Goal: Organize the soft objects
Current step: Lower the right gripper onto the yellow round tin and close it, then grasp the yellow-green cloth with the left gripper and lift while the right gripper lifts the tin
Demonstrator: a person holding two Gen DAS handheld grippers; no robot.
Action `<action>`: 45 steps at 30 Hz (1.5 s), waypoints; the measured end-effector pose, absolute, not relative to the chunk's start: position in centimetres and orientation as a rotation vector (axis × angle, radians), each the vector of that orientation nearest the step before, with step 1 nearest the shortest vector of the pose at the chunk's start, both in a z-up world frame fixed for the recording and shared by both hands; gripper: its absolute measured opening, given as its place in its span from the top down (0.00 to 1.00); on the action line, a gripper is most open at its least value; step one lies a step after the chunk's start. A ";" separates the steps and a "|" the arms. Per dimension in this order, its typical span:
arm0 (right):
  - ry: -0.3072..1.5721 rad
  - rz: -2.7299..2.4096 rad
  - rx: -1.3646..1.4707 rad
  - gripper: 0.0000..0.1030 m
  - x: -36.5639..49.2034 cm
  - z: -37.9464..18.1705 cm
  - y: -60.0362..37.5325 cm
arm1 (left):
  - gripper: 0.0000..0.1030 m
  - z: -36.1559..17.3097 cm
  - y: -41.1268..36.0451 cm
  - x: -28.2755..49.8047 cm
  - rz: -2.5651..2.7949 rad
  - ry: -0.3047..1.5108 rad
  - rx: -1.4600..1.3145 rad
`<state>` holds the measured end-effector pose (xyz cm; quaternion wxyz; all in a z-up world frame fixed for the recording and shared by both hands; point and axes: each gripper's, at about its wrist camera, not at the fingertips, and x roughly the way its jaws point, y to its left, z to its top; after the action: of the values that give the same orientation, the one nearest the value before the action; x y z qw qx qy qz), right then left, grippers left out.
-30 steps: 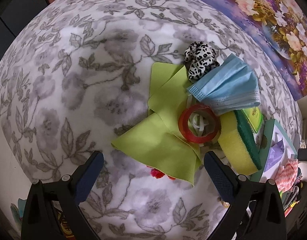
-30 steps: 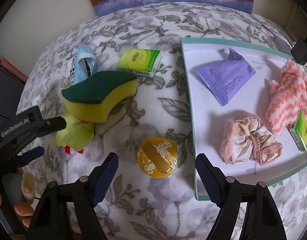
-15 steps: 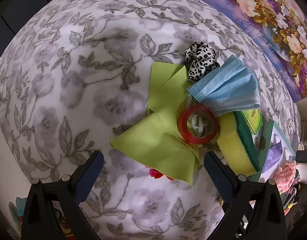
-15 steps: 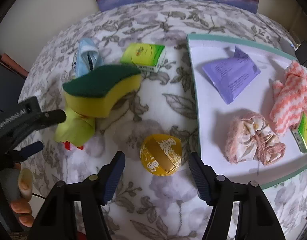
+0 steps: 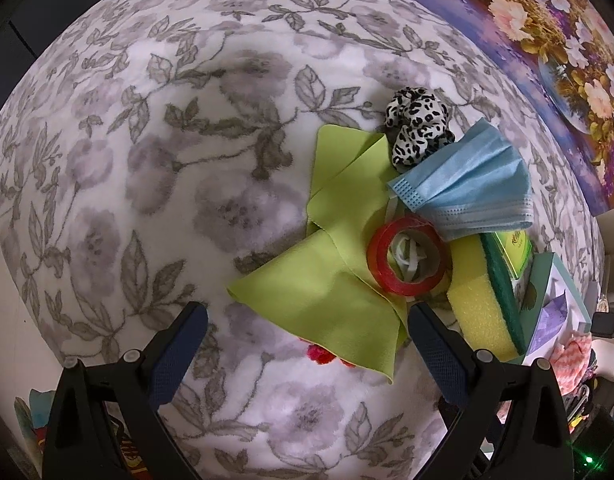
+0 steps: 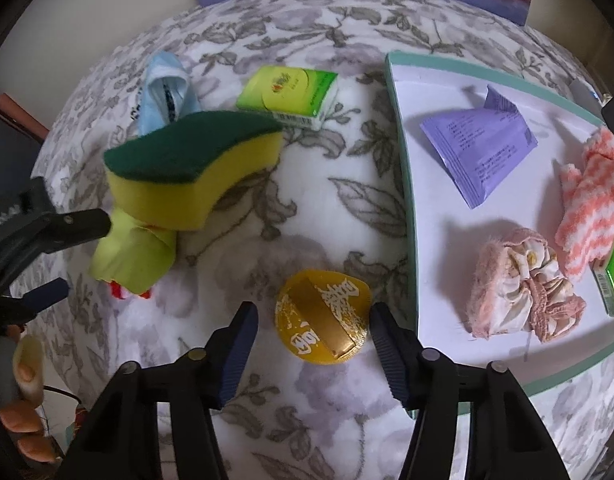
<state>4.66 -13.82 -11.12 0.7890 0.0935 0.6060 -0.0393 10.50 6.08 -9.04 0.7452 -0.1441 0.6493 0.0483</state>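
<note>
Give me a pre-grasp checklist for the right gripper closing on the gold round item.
1. Gold round item between the right gripper fingers: ok.
2. Jaws closing, pads not yet on it: ok.
3. Nothing else between the fingers, only the floral blanket: ok.
4. Bare spot free in the tray: ok, white floor open beside the purple packet.
5. Left gripper out of the way, open over the green cloth: ok.
6. Item soft enough to belong in this sort: cannot tell.
</note>
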 end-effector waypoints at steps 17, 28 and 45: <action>1.317 -0.093 0.178 0.50 4.8 -12.1 -14.4 | 0.03 -10.5 6.8 11.6 0.123 1.435 -0.395; 1.324 -0.086 0.181 0.50 4.8 -11.8 -14.2 | 0.62 -10.7 5.9 12.6 0.053 1.386 -0.398; 1.327 -0.084 0.175 0.50 4.9 -11.8 -14.2 | 0.99 -10.6 6.1 12.7 0.003 1.355 -0.420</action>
<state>4.86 -14.22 -11.83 0.7835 0.0810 0.6149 -0.0389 12.66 6.13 -10.63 0.7590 -0.1927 0.6220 0.0013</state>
